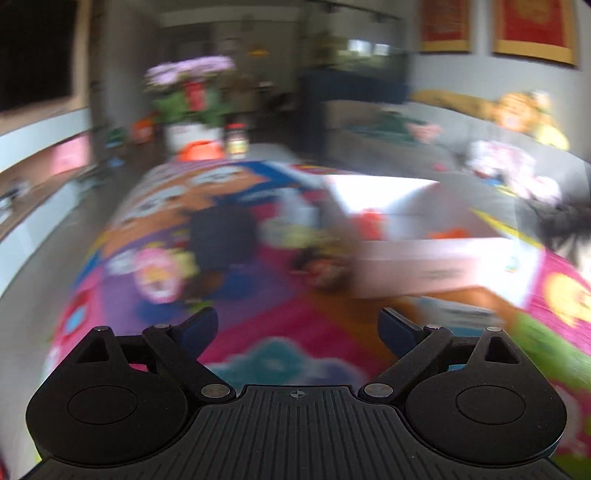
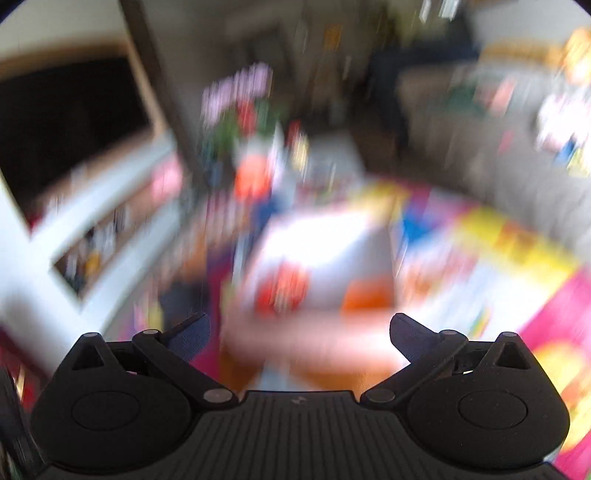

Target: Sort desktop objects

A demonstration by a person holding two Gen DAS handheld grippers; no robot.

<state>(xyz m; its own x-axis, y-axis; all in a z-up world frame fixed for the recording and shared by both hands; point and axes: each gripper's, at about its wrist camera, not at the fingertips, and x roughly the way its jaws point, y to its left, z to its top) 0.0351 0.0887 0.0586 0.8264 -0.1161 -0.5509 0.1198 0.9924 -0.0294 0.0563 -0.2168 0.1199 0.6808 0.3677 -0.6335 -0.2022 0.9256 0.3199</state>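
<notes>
Blurring hides the box contents (red, orange) — unidentifiable.

You were working in a home living room, blurred though both views were. A grey sofa ran along the right with soft toys heaped on it, red framed hangings hung on the wall above, a dark television screen sat over a low shelf unit, and a pot of pink flowers stood beyond the bright cartoon-print table cover.
</notes>
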